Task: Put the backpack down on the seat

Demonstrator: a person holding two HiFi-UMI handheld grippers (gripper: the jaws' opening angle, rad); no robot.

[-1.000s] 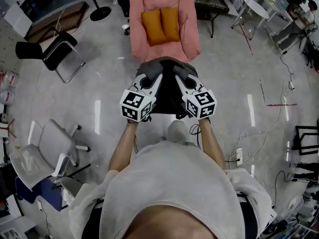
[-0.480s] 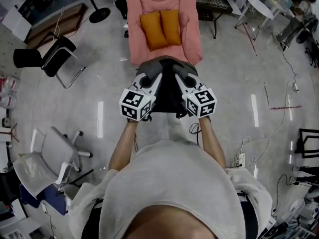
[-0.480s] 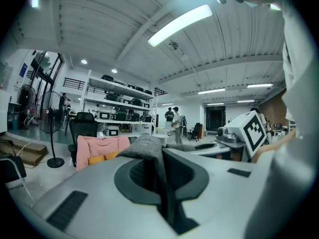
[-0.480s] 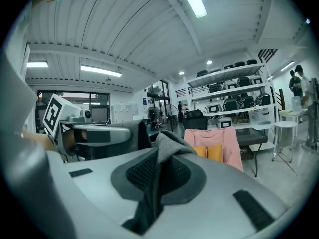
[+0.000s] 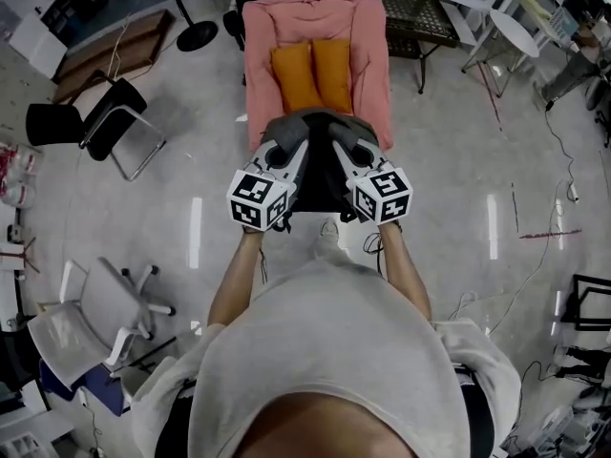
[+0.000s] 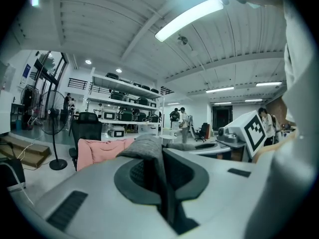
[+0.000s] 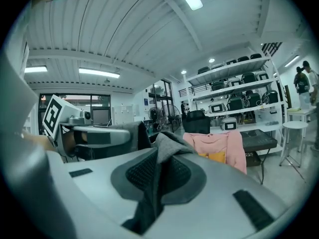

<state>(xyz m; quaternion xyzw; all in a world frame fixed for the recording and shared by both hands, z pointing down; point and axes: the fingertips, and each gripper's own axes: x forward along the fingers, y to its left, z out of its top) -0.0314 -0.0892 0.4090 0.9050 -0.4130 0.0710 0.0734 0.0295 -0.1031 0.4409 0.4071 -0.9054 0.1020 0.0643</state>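
Note:
A dark grey backpack (image 5: 320, 165) hangs in the air in front of me, just short of a pink armchair (image 5: 316, 60) with two orange cushions (image 5: 313, 72) on its seat. My left gripper (image 5: 289, 141) is shut on a grey fold of the backpack (image 6: 149, 151) at its left top. At the right top my right gripper (image 5: 346, 141) is shut on another fold of the backpack (image 7: 162, 156). In the right gripper view the armchair (image 7: 219, 148) stands ahead, slightly to the right.
A black chair (image 5: 91, 113) stands to the left, a white office chair (image 5: 95, 303) at lower left. A fan base (image 5: 196, 34) sits left of the armchair, a dark bench (image 5: 406, 12) and a round white table (image 5: 511, 31) to its right. Cables (image 5: 496, 294) lie on the floor at right.
The armchair has drawn a little nearer in the head view as I step forward. Both grippers keep their hold on the backpack at the same height.

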